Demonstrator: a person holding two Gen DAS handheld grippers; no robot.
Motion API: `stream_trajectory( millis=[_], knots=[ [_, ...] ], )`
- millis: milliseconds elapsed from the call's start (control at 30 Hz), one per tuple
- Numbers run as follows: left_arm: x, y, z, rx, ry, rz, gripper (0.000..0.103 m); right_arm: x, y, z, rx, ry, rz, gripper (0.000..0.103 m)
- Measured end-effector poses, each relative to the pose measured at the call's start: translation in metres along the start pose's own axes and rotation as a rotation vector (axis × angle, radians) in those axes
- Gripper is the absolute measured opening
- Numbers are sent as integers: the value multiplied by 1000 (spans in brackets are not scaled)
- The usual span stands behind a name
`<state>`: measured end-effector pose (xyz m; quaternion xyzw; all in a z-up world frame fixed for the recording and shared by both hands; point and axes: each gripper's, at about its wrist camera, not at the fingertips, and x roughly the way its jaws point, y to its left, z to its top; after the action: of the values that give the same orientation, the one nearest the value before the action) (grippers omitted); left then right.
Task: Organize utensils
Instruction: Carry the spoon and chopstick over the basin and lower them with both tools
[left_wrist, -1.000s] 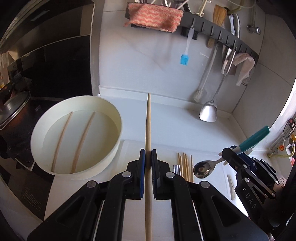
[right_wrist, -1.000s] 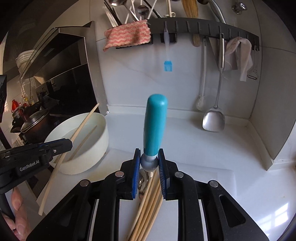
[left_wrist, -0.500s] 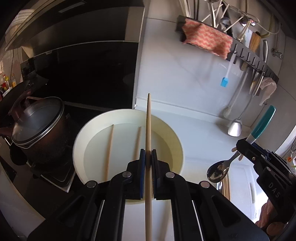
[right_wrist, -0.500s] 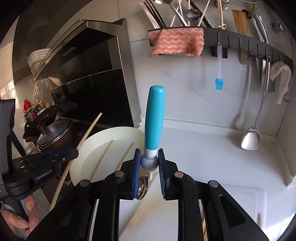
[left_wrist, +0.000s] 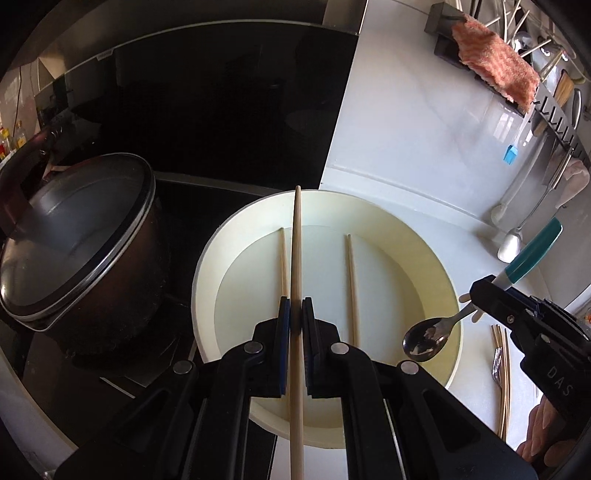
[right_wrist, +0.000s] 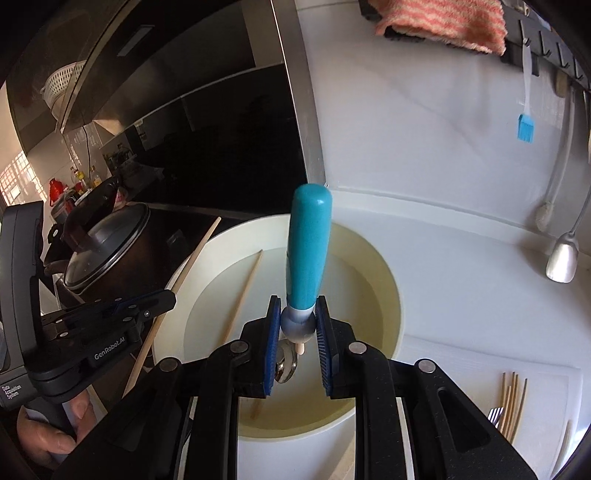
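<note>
My left gripper (left_wrist: 295, 314) is shut on a long wooden chopstick (left_wrist: 296, 258) and holds it over the round cream bowl (left_wrist: 236, 236). Two wooden chopsticks (left_wrist: 352, 280) lie in the bowl. My right gripper (right_wrist: 297, 325) is shut on a teal-handled spoon (right_wrist: 308, 254), handle pointing up, over the same bowl (right_wrist: 391, 291). In the left wrist view the right gripper (left_wrist: 476, 301) holds the spoon's metal head (left_wrist: 424, 339) above the bowl's right rim. In the right wrist view the left gripper (right_wrist: 162, 301) is at the left with its chopstick (right_wrist: 184, 273).
A dark lidded pot (left_wrist: 74, 243) stands left of the bowl on the black stove. Several chopsticks and a fork (left_wrist: 500, 373) lie on the white board at the right. A wall rack holds a pink cloth (left_wrist: 495, 70), a blue brush (right_wrist: 526, 127) and a ladle (right_wrist: 561, 254).
Both grippers have moved left and lower, from the white board toward the bowl. The chopstick and the spoon now hang over the bowl, still gripped.
</note>
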<state>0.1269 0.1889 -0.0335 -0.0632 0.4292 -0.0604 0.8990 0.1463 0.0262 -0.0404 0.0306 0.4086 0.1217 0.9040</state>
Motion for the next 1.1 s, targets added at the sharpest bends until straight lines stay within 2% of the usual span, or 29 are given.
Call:
stream_trajectory(
  millis=[433, 700, 1100],
  knots=[
    [44, 9, 5, -13, 79, -36, 7, 75, 1, 10, 41, 200, -5, 18],
    [58, 19, 6, -15, 107, -43, 7, 99, 0, 17, 45, 259, -11, 18],
    [78, 27, 6, -26, 145, -39, 7, 137, -3, 12, 55, 394, -54, 18]
  ],
)
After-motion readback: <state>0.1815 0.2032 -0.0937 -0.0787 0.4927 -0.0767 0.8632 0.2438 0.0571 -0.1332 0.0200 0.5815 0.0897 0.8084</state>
